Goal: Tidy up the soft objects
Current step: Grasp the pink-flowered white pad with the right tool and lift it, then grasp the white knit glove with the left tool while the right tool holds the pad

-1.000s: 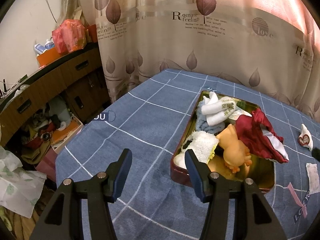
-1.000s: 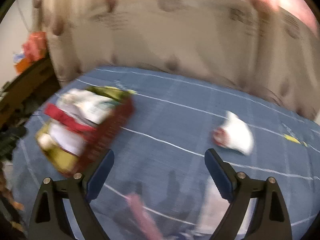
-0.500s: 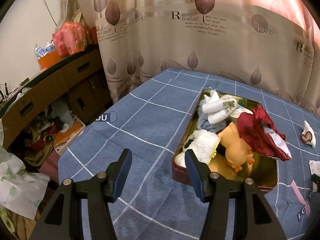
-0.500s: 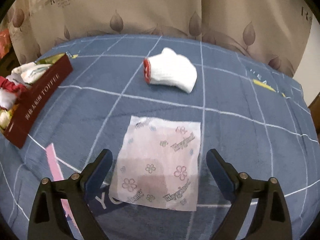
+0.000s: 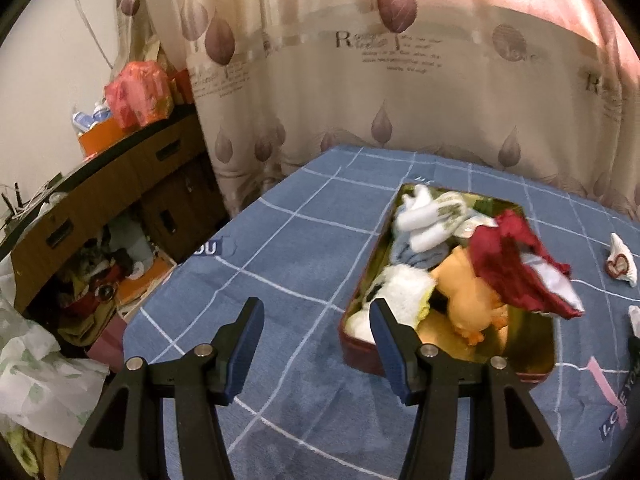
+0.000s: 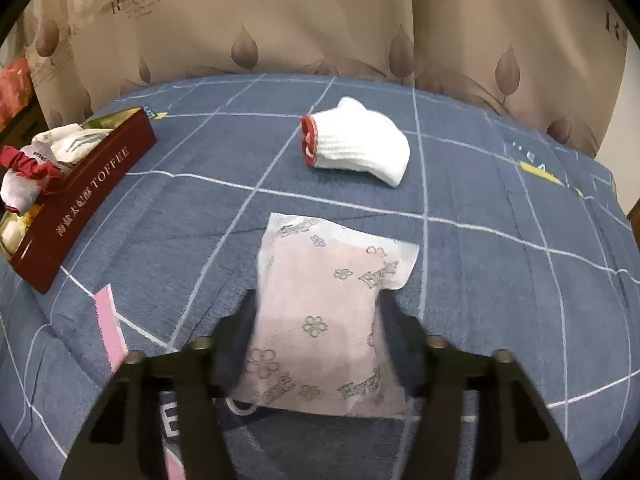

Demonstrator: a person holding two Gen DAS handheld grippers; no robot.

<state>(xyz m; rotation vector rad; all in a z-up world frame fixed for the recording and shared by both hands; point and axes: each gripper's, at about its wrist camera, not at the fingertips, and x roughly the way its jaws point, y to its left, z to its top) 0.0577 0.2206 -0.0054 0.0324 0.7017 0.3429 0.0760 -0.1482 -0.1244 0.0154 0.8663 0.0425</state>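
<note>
A soft tissue pack (image 6: 332,264) with flower print lies on the blue checked tablecloth, and my right gripper (image 6: 318,300) is closing on it, its blurred fingers pinching the pack's near half from both sides. Beyond it rests a white sock with a red cuff (image 6: 356,148), also in the left wrist view (image 5: 620,266). The red toffee tin (image 6: 80,192) stands at the left, holding white socks (image 5: 428,216), a red cloth (image 5: 512,268), an orange plush (image 5: 468,292) and a fluffy white piece (image 5: 404,288). My left gripper (image 5: 316,308) hovers open and empty by the tin's (image 5: 360,344) near left corner.
A leaf-patterned curtain (image 5: 400,80) hangs close behind the table. Left of the table edge (image 5: 168,280) stands a wooden cabinet (image 5: 120,184), with clutter and bags on the floor below it. A pink patch (image 6: 108,320) is part of the cloth.
My right gripper swung right from the tin and came down over the tissue pack, then its fingers drew in against the pack's sides. The left gripper barely moved.
</note>
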